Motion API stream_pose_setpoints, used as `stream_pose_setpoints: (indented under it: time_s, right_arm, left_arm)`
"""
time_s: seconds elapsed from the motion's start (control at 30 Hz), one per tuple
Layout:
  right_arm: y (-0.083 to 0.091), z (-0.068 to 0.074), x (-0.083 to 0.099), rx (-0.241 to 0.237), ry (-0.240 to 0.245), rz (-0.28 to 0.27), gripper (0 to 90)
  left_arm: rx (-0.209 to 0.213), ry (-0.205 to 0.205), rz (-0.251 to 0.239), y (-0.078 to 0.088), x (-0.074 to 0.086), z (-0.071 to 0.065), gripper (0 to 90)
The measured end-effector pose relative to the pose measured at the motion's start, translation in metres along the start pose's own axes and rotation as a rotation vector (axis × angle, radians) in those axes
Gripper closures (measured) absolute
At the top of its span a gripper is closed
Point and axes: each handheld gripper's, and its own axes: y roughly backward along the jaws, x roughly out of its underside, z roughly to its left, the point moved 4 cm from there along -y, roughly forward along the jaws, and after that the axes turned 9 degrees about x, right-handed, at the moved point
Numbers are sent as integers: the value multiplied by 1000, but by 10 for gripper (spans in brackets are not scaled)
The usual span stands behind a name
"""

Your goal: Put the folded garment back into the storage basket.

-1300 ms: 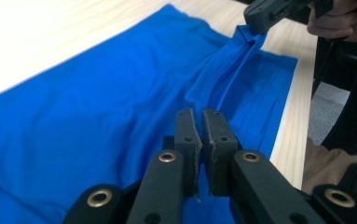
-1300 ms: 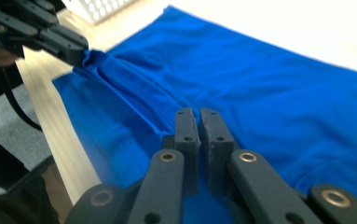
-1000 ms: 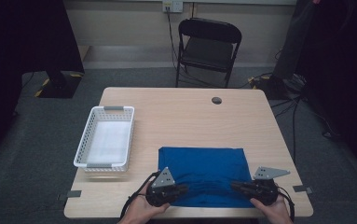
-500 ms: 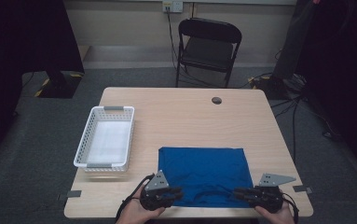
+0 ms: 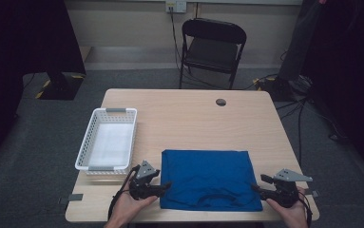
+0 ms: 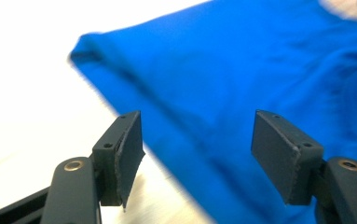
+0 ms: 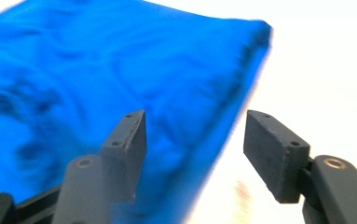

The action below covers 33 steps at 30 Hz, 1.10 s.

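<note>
The shirt [image 5: 207,178] lies flat and folded on the near half of the table [image 5: 184,118], its collar toward me, its near edge close to the table's front edge. Over the last second I've drawn both grippers back and outward: they were in over the near corners of the cloth, and now they sit at its sides. The left gripper [image 5: 166,186] has its tips just at the shirt's left edge; the right gripper [image 5: 255,188] sits just at the right edge, close to the near corner. The cloth itself hasn't shifted.

Both claws are wide open and hold nothing. In the left gripper view the jaws straddle the shirt's edge [image 6: 134,112], bare wood under the left one; in the right gripper view the edge [image 7: 234,116] runs up between the jaws in the same way. I read this as lining up for a pinch on each side edge, likely to start a fold, with no grasp made yet.

Room: beyond the shirt the table is bare up to a small dark disc [image 5: 221,102] near the far edge, so a fold away from me has space. On the left the basket [image 5: 107,137] stands near the shirt's far-left corner, and my left hand [image 5: 129,209] works just below it. The right side is tighter: my right hand [image 5: 289,211] is already near the table's right edge and front corner.
</note>
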Motion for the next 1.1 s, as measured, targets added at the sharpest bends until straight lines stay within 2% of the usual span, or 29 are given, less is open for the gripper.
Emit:
stream_pose_setpoints:
  time_s: [0.13, 0.2, 0.23, 0.33, 0.37, 0.43, 0.6, 0.67, 0.8, 1.0, 1.1]
  right_arm:
    - [-4, -17, 7, 120, -19, 34, 327]
    - [-6, -25, 10, 159, -44, 55, 303]
    - [-7, -28, 11, 170, -58, 64, 293]
    - [-5, -25, 8, 138, -88, 46, 285]
    - [-3, -19, 5, 118, -92, 33, 285]
    - [0, -5, -2, 89, -69, 8, 287]
    - [0, 38, -17, 1, 9, -6, 292]
    - [-1, 59, -24, -41, 55, -13, 292]
    - [-10, 93, -38, -118, 118, -17, 313]
    - [-23, 131, -60, -202, 168, -33, 333]
    - [-25, 148, -70, -234, 199, -46, 345]
  left_arm:
    - [-25, 12, 4, 3, 1, 8, 295]
    - [-34, 14, -6, 5, 1, 10, 286]
    - [-34, 15, -6, 6, 1, 11, 282]
    - [-34, 31, -24, 7, -1, 13, 265]
    - [-32, 32, -25, 6, -2, 13, 264]
    - [-38, 30, -27, 3, -6, 14, 263]
    - [-17, -9, -35, -2, -22, 9, 264]
    - [-12, -18, -44, -3, -29, 9, 264]
    - [-22, -25, -58, -9, -43, 15, 267]
    - [-31, -41, -83, -13, -64, 21, 270]
    - [-19, -54, -86, -16, -73, 22, 270]
